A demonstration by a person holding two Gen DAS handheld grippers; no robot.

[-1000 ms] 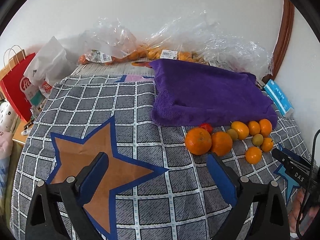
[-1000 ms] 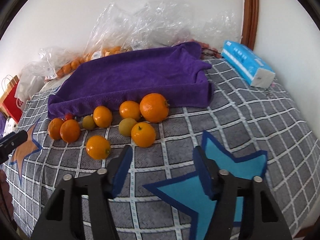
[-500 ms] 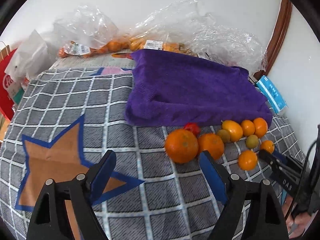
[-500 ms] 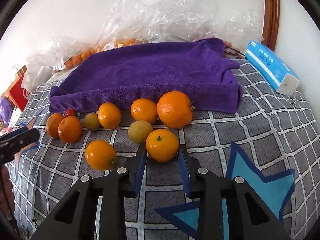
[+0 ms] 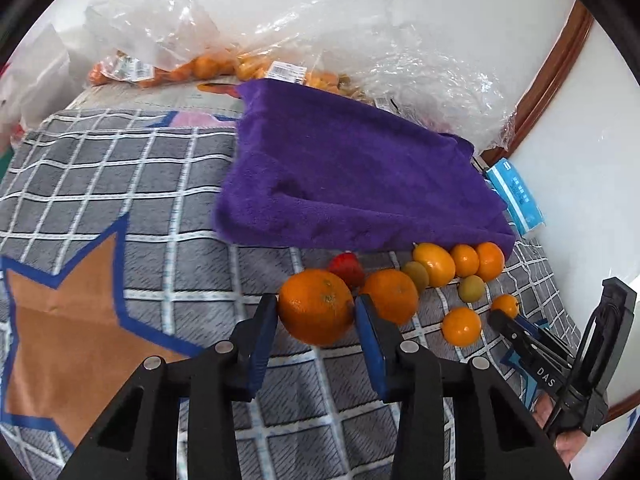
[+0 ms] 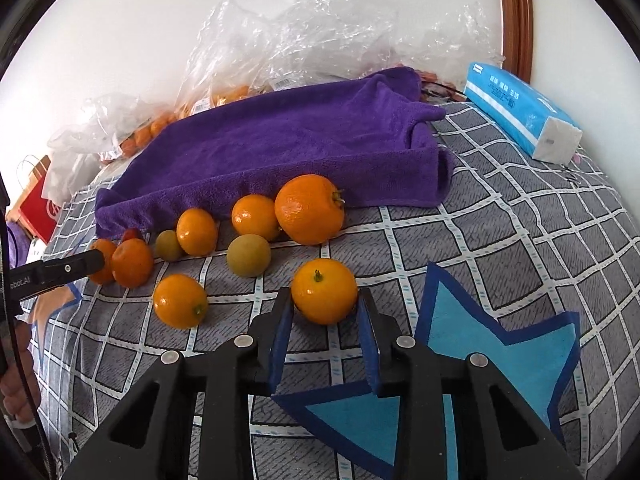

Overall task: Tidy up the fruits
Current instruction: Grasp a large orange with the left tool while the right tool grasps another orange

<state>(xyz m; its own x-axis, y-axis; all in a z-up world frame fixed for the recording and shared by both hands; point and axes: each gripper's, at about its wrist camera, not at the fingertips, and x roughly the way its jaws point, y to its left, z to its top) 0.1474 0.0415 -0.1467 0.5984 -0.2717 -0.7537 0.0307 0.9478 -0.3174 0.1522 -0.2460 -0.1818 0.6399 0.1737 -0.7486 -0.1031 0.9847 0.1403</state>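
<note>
Grasp step in hand. The left gripper (image 5: 316, 312) has just been closing its jaws and now clamps the big orange (image 5: 316, 306) at the left end of the fruit row on the table (image 5: 168, 184). The right gripper (image 6: 325, 308) — jaws clamped — holds a small orange (image 6: 324, 291) nearest the camera. Next move likely calls for a lift and carry to the purple towel (image 6: 288, 140) — without nudging neighbouring fruit.

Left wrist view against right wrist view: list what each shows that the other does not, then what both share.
Left wrist only: the orange star patch and the left claw shut on the big orange.
Right wrist only: the light blue star patch and the right claw shut on a small orange.
Both: the purple towel, tissue pack and plastic bags.
</note>
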